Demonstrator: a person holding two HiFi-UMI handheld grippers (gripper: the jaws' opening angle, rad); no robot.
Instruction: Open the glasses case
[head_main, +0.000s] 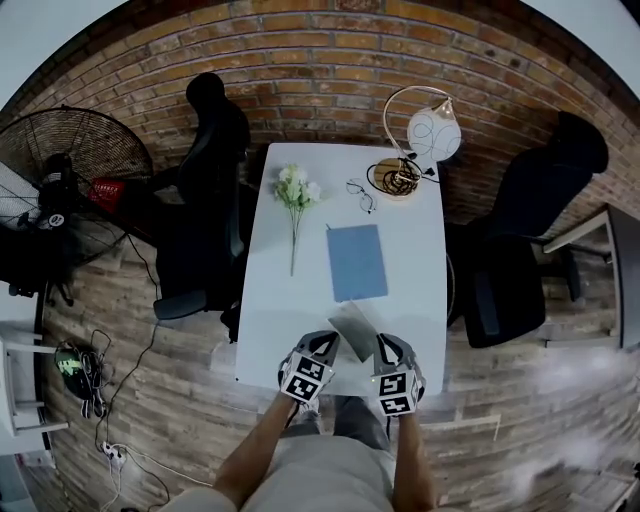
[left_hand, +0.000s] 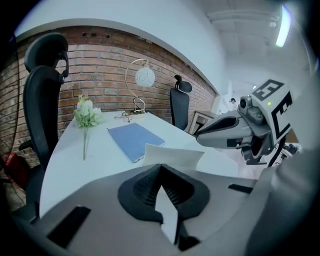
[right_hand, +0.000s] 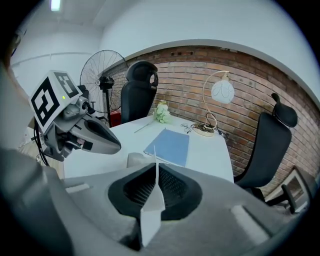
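The left gripper (head_main: 322, 345) is clamped on a thin pale flap of the glasses case (head_main: 354, 328), and the right gripper (head_main: 386, 348) is likewise closed on another thin edge of it. The case therefore sits between the two, just ahead of both sets of jaws, over the near edge of the table (head_main: 420, 260). Each pinch takes only a sliver of panel, so if the hands pull apart unevenly, one flap may slip free, or the case may twist rather than unfold. A dropped case could miss the table edge altogether. The blue notebook (head_main: 357, 262) lies just beyond.
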